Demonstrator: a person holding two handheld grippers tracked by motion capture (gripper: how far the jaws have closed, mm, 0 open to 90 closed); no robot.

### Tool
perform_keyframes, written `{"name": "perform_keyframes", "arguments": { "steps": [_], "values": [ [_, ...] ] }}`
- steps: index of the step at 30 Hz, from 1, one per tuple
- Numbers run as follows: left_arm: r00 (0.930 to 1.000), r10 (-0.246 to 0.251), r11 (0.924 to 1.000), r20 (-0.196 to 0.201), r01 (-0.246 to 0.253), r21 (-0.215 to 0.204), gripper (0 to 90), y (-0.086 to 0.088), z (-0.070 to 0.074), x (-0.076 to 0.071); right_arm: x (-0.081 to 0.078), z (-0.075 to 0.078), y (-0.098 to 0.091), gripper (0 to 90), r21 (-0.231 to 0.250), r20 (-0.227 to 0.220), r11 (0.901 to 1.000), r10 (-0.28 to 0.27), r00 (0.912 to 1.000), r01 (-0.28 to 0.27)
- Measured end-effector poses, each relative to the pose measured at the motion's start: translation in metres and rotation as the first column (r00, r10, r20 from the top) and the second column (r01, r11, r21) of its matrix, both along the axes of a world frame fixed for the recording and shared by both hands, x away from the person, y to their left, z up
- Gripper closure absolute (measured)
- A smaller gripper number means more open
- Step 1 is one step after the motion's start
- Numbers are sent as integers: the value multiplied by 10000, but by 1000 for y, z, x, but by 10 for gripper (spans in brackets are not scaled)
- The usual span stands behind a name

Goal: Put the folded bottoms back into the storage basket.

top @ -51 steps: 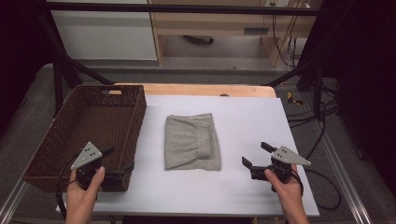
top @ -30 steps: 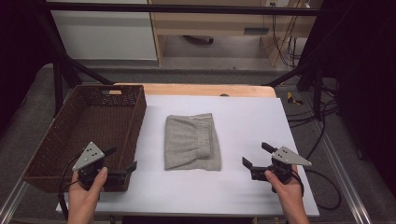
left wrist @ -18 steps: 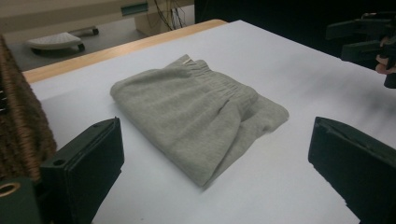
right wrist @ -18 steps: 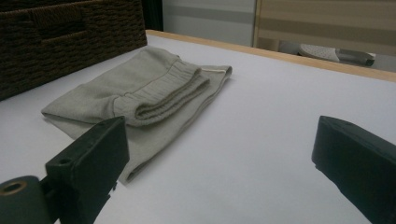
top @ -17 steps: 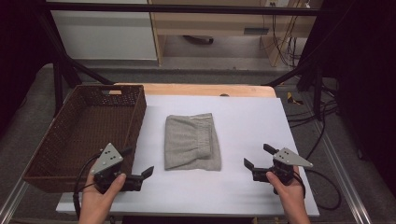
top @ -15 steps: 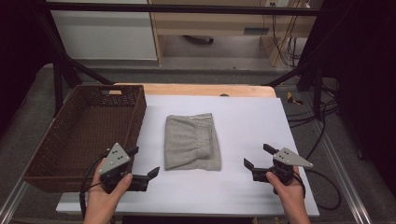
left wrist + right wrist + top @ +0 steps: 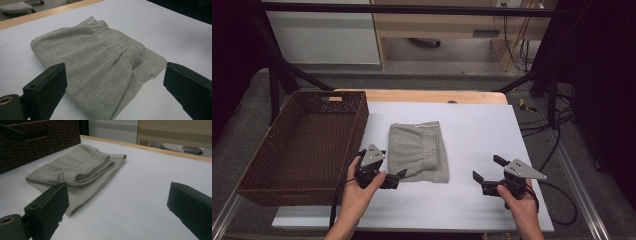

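Here, a folded grey sweat garment with a gathered elastic waistband (image 7: 418,151) is lying near the middle of a white-topped table (image 7: 482,130), just beside a dark brown woven wicker basket (image 7: 302,145) that is standing at the table's left side. A person is holding the left gripper (image 7: 394,175) at the garment's near left corner, its black jaws standing wide apart; in the left gripper view the grey cloth (image 7: 100,70) is sitting between and just beyond those jaws, which are not touching it. The person's left hand (image 7: 362,187) is wrapping around the tool beside the basket's near corner.

The right gripper (image 7: 484,170), carrying a grey three-cornered plate, is resting in the person's right hand (image 7: 519,200) near the table's front edge, well apart from the garment, with its jaws also spread wide. In the right gripper view the garment (image 7: 75,170) is lying farther off, its folded waistband facing the camera, with the basket's woven wall (image 7: 37,140) behind it.
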State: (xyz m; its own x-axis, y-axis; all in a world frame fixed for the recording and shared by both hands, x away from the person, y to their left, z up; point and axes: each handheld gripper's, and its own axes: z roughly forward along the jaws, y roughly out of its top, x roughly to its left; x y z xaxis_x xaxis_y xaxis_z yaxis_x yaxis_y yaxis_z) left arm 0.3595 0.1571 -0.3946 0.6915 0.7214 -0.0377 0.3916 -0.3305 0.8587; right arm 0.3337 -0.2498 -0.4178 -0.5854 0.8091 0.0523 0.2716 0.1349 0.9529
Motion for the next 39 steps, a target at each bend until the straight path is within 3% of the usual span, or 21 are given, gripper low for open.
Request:
{"name": "perform_keyframes", "arguments": {
  "steps": [5,7,14,20,23,28,30,33,37,39],
  "values": [
    [10000,53,9996,8,-53,279,65,0,-9,-3,2,-1,3,45,-88,-56,9999,123,9999,-124],
    [9997,-76,9977,-212,90,665,57,-4,-17,-6,2,-1,4,46,-126,-53,9998,171,9998,-171],
    [9985,173,9889,-517,-94,1480,72,-10,-32,-8,0,-1,4,46,-133,-81,9997,188,9998,-189],
    [9963,401,9850,-759,-267,1706,105,-13,-40,-7,1,-2,4,46,-114,-106,9998,163,9998,-164],
    [9919,538,9868,-1147,-352,1582,117,-12,-46,-4,1,-2,4,46,-138,-117,9997,197,9997,-198],
    [9902,792,9815,-1153,-572,1826,161,-10,-53,-1,2,-2,6,46,-218,-136,9994,275,9995,-278],
    [9893,949,9788,-1111,-724,1915,198,-10,-54,-1,2,-3,6,46,-219,-192,9993,292,9994,-296],
    [9856,1063,9826,-1314,-839,1656,306,-9,-57,2,2,-3,7,46,-245,-233,9992,324,9992,-329],
    [9828,1266,9791,-1347,-1019,1761,424,-8,-59,3,1,-3,8,46,-266,-215,9990,365,9991,-371],
    [9826,1238,9812,-1388,-1003,1650,516,-7,-58,3,2,-3,9,46,-284,-234,9988,401,9989,-408]
  ]
}}
